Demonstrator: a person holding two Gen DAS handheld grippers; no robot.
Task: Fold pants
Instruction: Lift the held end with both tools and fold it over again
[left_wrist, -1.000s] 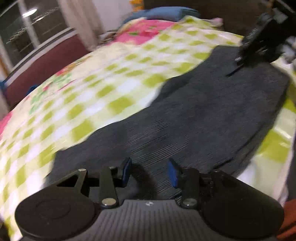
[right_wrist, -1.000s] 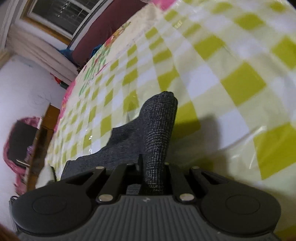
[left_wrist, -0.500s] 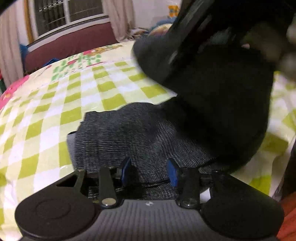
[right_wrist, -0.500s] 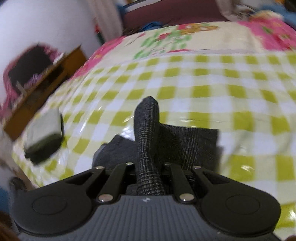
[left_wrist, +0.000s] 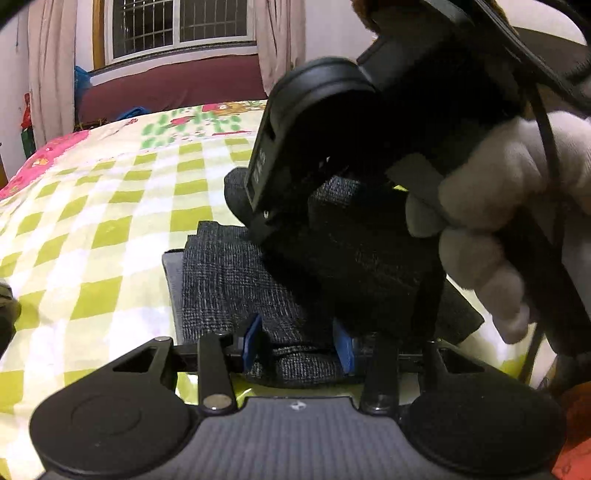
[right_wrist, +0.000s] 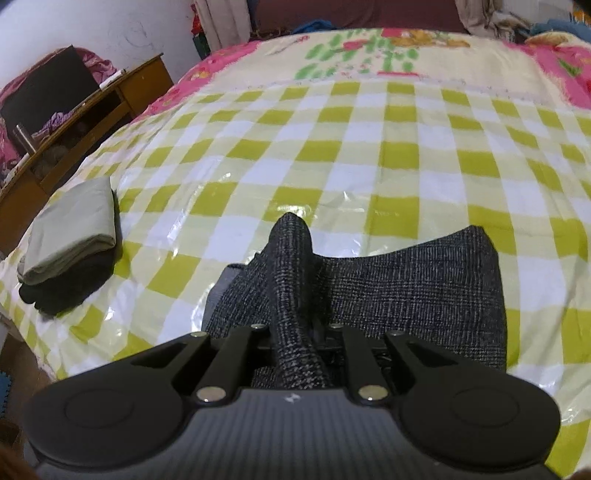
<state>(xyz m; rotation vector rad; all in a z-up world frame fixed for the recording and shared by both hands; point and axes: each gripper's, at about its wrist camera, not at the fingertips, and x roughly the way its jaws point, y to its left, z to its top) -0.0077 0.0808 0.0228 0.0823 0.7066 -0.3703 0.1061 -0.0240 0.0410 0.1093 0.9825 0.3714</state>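
The dark grey pants (right_wrist: 413, 284) lie folded on the green-and-white checked bed cover (right_wrist: 369, 158). A raised fold of them stands pinched in my right gripper (right_wrist: 295, 328), whose jaws are opening. In the left wrist view that right gripper (left_wrist: 295, 192), held by a white-gloved hand (left_wrist: 517, 206), hangs close over the pants (left_wrist: 229, 280) with the lifted layer bunched beneath it. My left gripper (left_wrist: 297, 343) sits at the pants' near edge. Its blue pads (left_wrist: 253, 341) stand apart, with the fabric edge lying between them.
A folded pale grey cloth on a dark one (right_wrist: 70, 236) lies at the bed's left edge. Beyond it stands a wooden desk (right_wrist: 92, 122). A maroon bench (left_wrist: 173, 88) and a window (left_wrist: 177, 22) are behind the bed.
My right gripper has carried the pinched fold across the bed and now hangs right over the left gripper. The spread pants have become a shorter, doubled stack. Both views have rolled.
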